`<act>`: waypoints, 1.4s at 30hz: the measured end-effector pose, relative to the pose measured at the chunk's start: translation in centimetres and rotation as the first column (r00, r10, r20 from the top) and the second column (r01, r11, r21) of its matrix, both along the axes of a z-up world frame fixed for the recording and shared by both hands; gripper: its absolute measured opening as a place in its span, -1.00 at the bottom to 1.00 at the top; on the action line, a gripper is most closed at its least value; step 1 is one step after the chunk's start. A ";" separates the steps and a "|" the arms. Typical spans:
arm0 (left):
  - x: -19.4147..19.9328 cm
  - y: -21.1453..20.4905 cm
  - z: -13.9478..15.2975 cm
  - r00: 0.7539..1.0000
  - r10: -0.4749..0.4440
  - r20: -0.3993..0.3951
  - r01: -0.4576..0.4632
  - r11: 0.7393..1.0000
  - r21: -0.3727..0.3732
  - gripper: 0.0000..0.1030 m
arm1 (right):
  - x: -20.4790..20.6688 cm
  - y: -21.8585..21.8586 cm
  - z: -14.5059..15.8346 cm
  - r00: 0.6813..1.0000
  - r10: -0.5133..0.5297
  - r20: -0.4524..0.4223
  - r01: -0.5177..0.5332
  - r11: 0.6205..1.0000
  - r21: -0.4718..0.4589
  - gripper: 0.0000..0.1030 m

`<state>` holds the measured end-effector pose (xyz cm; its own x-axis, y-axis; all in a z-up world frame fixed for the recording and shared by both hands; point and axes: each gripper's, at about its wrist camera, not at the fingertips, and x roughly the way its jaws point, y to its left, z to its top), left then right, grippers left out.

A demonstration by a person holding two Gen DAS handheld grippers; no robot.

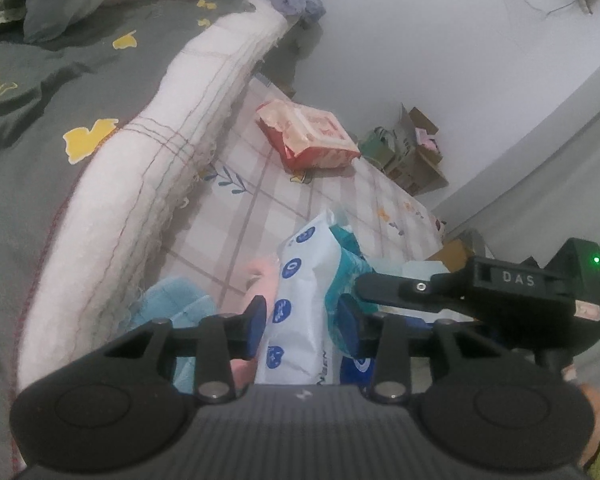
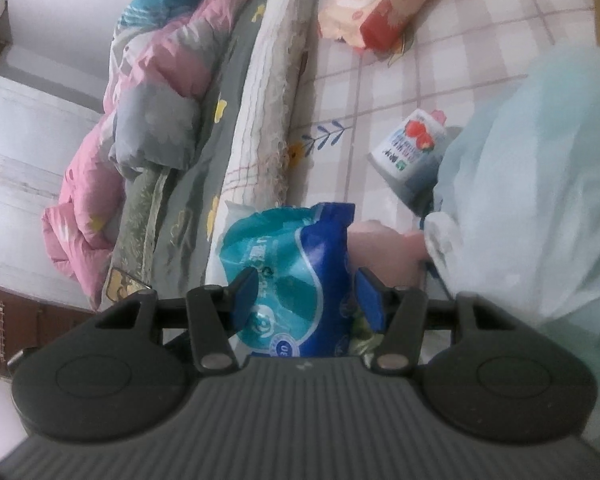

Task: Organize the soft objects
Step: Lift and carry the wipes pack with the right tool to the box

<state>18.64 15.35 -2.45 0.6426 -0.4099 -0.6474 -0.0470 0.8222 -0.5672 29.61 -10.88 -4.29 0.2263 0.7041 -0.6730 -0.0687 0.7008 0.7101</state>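
My left gripper (image 1: pixel 302 326) stands open, its blue pads on either side of a white pack with blue dots (image 1: pixel 300 280) standing on the checked sheet (image 1: pixel 260 200). Pressed against that pack's right side is a teal-and-blue pack (image 1: pixel 348 264). My right gripper (image 2: pixel 306 292) is shut on this teal pack (image 2: pixel 288 256), and one of its fingers (image 1: pixel 384 284) reaches in from the right in the left wrist view. A pink soft thing (image 2: pixel 384 248) lies just behind the packs. A light-blue cloth (image 1: pixel 172 304) lies left of them.
A red-and-cream wipes pack (image 1: pixel 308 136) lies farther along the sheet. A small strawberry-printed pack (image 2: pixel 412 144) rests beside a pale green bag (image 2: pixel 532 184). A rolled white blanket (image 1: pixel 140 168), green cover and pink quilt (image 2: pixel 100 184) bound the left. Cardboard boxes (image 1: pixel 412 152) stand beyond the bed.
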 end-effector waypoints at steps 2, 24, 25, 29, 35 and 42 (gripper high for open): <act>0.0 -0.1 -0.1 1.000 -0.003 -0.001 0.003 1.000 0.006 -0.23 | 0.1 0.4 -0.4 1.000 0.007 -0.011 -0.007 1.000 0.006 -0.01; -2.8 -5.8 9.1 0.976 -0.078 0.206 0.069 0.996 0.052 -0.33 | -1.8 -3.3 8.2 0.973 -0.002 0.229 -0.014 0.998 0.068 -0.09; -2.8 -6.7 9.5 0.972 -0.092 0.214 0.082 0.995 0.054 -0.33 | -2.0 -4.3 8.8 0.972 -0.014 0.236 -0.004 0.997 0.074 -0.09; -2.3 -10.8 10.6 0.956 -0.169 0.239 0.160 0.985 0.058 -0.32 | -3.3 -8.4 10.5 0.963 -0.066 0.262 0.046 0.996 0.082 -0.07; -0.7 -18.7 10.5 0.919 -0.317 0.234 0.310 0.948 0.069 -0.32 | -5.3 -17.0 11.6 0.945 -0.186 0.268 0.172 0.982 0.075 -0.05; 1.2 -27.6 7.9 0.883 -0.447 0.141 0.440 0.894 0.081 -0.32 | -7.2 -27.0 8.7 0.920 -0.333 0.208 0.326 0.943 0.065 -0.05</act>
<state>19.89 -12.28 5.44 0.4927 -0.6476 -0.5812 0.4123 0.7620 -0.4994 22.39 -37.89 4.43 0.5843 0.5835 -0.5640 0.0110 0.6892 0.7245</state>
